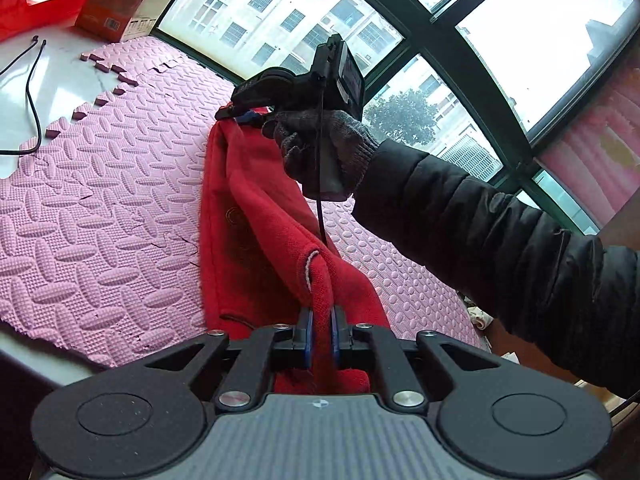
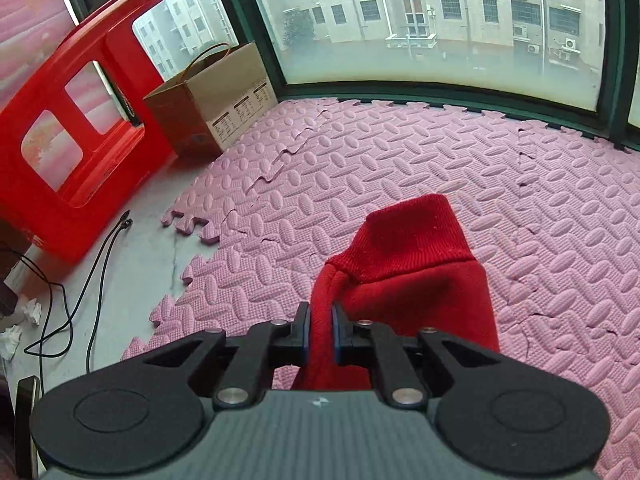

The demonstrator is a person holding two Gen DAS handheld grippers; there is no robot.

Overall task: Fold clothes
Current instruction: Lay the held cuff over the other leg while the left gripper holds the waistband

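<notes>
Both of my tools grip one red garment [image 1: 256, 232] above the pink foam mat [image 1: 100, 208]. My left tool [image 1: 320, 332] is pinched tight on a fold of the fabric, which runs between its blue pads [image 1: 307, 334] and back toward the camera. Seen from the left wrist, my right tool [image 1: 240, 114] clamps the garment's far upper edge, held in my gloved right hand [image 1: 324, 152] with a black padded sleeve [image 1: 500, 232] behind it; the cloth hangs stretched between the two grips, its lower part blurred near the mat. From the right wrist, the right tool [image 2: 320, 332] is closed on a thick roll of the red cloth, and a ribbed knit cuff [image 2: 416, 236] stands up just past the fingers. The mat's jigsaw edge gives way to a pale surface where black cables [image 2: 80, 292] lie. A red plastic stool [image 2: 80, 120] lies tipped beside a brown paper bag [image 2: 216, 96] against the window [image 2: 440, 20], with apartment blocks outside.
</notes>
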